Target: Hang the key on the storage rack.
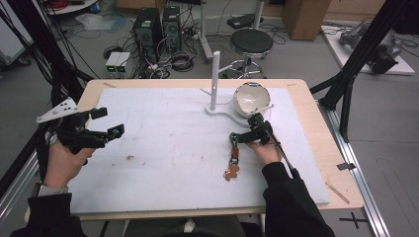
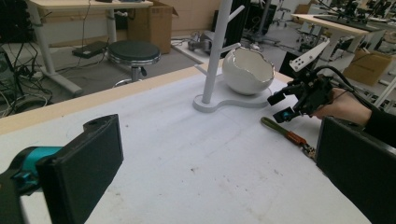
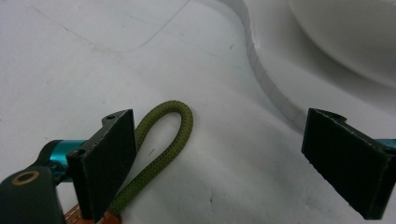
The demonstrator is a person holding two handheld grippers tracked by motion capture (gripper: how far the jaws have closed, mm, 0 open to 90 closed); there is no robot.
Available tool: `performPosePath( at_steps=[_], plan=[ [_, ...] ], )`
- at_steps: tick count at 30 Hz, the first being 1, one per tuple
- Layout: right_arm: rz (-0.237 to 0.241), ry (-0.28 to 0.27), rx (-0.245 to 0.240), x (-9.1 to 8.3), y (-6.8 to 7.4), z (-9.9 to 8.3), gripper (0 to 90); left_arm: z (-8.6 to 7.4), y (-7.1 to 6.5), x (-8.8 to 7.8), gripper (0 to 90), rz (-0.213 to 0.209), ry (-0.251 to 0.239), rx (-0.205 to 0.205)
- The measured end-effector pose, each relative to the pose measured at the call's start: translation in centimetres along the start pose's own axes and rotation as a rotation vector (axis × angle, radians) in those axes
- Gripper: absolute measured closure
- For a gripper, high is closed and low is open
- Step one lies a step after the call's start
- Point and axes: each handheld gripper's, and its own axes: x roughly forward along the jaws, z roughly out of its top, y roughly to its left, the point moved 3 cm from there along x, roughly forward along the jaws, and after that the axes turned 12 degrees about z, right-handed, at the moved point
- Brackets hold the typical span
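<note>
Left gripper (image 1: pixel 106 123) is hovering over the left edge of the table (image 1: pixel 316 118), held in the person's left hand (image 1: pixel 62 160), jaws spread wide with nothing between them. Its grey plate (image 1: pixel 57 111) is sticking up at the far left. In the left gripper view both black jaws are standing well apart, pointing across the white mat (image 2: pixel 187 154) toward the stand and bowl.

Mat (image 1: pixel 173 148) is covering most of the table, with a few dark smudges near its left-middle.

White stand (image 1: pixel 215 81) is sitting at the far middle of the mat, post upright on a flat curved base (image 1: pixel 222 112). A peg is sticking out near the top of the post in the left gripper view. White bowl (image 1: pixel 252 98), with a jagged eggshell-like rim, is resting on the right end of that base, just beside the post.

Keychain strap (image 1: pixel 234 157) is lying flat on the mat, near side of the bowl, running front to back: green cord loop (image 3: pixel 166 140) at the far end, orange-brown piece in the middle, a small tan charm (image 1: pixel 230 171) at the near end.

Right gripper (image 1: pixel 247 136) is sitting low over the loop end, held in the right hand (image 1: pixel 267 150), jaws spread. In the right gripper view the loop is lying just beside the left-hand jaw, partly hidden behind it; cannot tell if touching. The other jaw is well apart from the cord, near the base edge. Nothing is being pinched.

Beyond the table: a black stool (image 1: pixel 251 43), computer towers (image 1: pixel 155 27), cables on the floor.
</note>
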Motion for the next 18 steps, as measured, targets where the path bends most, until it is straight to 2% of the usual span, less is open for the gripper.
performPosePath(
  at_steps=[5,7,11,14,15,16,17,18],
  plan=[
    [-0.046,0.019,0.015,0.7,-0.1,-0.2,10.1,-0.1,0.0,0.0,1.7,-0.004,0.002,-0.009],
    [-0.035,0.021,0.019,0.8,-0.1,-0.3,16.5,0.0,0.1,-0.1,1.7,-0.006,-0.003,-0.012],
    [-0.072,0.029,-0.002,0.9,0.2,-0.3,19.6,0.0,0.1,-0.2,1.7,-0.005,-0.001,-0.014],
    [-0.087,0.028,-0.001,0.8,0.4,-0.3,28.2,-0.1,0.1,0.0,1.7,-0.005,0.004,-0.013],
    [-0.087,0.028,-0.001,0.8,0.4,-0.3,28.2,-0.1,0.1,0.0,1.7,-0.005,0.004,-0.013],
    [-0.094,0.027,-0.009,0.8,0.6,-0.3,34.6,-0.2,0.1,0.1,1.7,-0.008,0.008,-0.015],
    [-0.094,0.027,-0.009,0.8,0.6,-0.3,34.6,-0.2,0.1,0.1,1.7,-0.008,0.008,-0.015],
    [-0.090,0.025,-0.010,0.8,1.0,-0.3,45.9,-0.2,0.0,0.2,1.7,-0.017,0.012,-0.023]
  ],
)
